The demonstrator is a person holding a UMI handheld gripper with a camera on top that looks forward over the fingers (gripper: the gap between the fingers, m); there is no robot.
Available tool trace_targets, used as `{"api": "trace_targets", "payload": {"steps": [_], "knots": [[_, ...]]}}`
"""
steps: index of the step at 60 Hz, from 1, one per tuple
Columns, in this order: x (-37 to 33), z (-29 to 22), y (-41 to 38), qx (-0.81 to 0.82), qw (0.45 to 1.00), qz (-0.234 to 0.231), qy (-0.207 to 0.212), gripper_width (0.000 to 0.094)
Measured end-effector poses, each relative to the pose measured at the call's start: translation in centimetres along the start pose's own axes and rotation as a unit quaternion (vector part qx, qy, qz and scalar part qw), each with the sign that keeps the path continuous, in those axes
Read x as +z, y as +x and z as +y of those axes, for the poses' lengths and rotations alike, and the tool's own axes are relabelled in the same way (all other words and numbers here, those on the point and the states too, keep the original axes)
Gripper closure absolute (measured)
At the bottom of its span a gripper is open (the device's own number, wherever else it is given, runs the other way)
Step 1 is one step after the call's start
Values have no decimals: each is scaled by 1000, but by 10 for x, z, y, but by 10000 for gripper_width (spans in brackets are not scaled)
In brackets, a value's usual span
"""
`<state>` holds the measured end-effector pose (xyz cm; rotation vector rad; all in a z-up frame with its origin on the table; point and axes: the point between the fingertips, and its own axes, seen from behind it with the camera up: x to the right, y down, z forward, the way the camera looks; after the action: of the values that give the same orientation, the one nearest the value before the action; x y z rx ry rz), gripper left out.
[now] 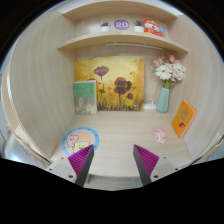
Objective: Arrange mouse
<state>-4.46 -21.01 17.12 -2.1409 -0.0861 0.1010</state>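
My gripper [112, 156] is open and holds nothing; bare light wooden desk [112, 138] shows between the magenta pads. A round flat mat with a blue rim [80, 140] lies on the desk just beyond the left finger, partly hidden by it. A small pink object [159, 134] sits on the desk beyond the right finger; I cannot tell whether it is the mouse.
At the back of the desk stand a yellow flower painting [113, 82], a small green picture [85, 96], a blue vase with pale flowers [165, 88] and an orange card [184, 118]. Two shelves [115, 42] above hold small items. Wooden side walls close the desk in.
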Motion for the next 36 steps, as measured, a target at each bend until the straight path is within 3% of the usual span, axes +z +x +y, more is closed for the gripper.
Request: {"api": "trace_targets", "payload": {"steps": [23, 36], "knots": [[56, 107, 136, 24, 993, 69, -94, 141], [117, 110, 215, 37, 988, 92, -119, 153]]}}
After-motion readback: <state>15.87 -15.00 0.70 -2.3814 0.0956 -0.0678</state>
